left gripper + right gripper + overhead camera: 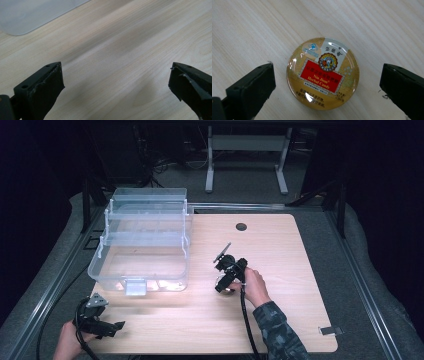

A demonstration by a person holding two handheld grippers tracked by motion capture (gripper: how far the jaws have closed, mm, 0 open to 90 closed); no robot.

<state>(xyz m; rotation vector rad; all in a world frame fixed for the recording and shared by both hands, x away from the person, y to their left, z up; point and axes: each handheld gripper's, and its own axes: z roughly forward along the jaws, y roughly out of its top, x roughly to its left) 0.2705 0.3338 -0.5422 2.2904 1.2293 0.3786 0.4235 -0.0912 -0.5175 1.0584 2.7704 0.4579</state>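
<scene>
Candy tin (322,73), round and gold with a red label, flat on the wooden table (300,270) right of centre, between the wide-spread jaws of the right gripper (327,82), a gap on each side. Bare wood all round the tin, table edges well off. Right hand (255,285) over it, gripper angled down. Clear plastic toolbox (145,240) at the far left, open. Left gripper (97,317) near the front left corner, jaws wide over bare wood.
</scene>
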